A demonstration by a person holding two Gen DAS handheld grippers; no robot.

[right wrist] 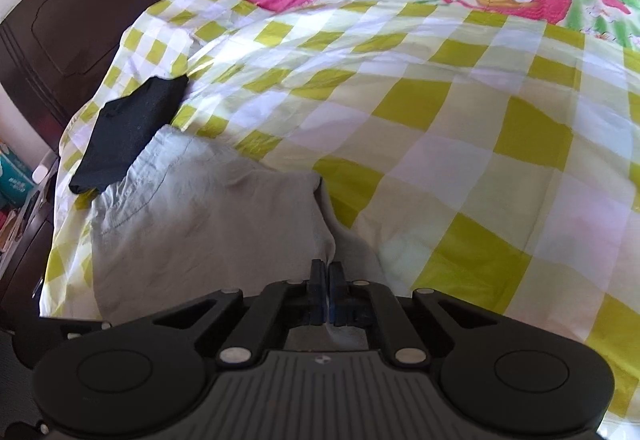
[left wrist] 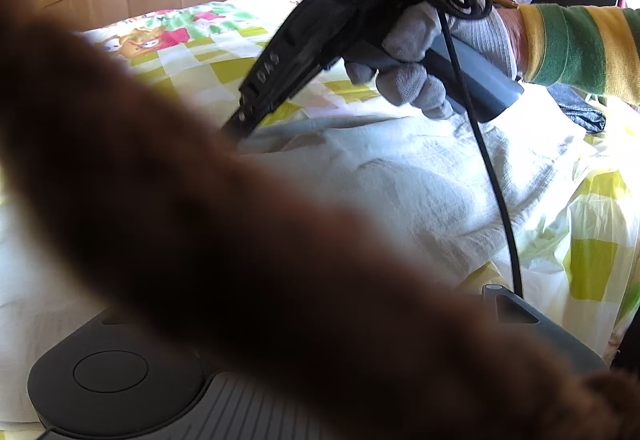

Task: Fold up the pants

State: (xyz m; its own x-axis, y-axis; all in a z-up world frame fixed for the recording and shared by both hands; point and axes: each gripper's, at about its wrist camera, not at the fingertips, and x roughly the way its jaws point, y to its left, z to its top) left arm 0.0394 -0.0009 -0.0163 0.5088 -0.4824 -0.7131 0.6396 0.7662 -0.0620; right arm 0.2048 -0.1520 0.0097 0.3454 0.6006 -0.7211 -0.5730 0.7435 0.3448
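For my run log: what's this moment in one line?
task: fold pants | right gripper: shut on light grey pants | left gripper: blocked by brown blur | black garment beside pants | surface: checked bedspread

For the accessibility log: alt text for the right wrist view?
The right gripper is shut on a fold of grey pants lying on a yellow-checked bedspread. A folded black cloth lies beyond the pants.

Pale grey-white pants (right wrist: 208, 224) lie on a bedsheet (right wrist: 460, 112) checked in lime green, white and pale yellow with pink and orange cartoon prints, beside a black folded cloth (right wrist: 128, 132), while a grey-gloved hand (left wrist: 420, 52) wears a green-and-yellow striped sleeve (left wrist: 580, 44).
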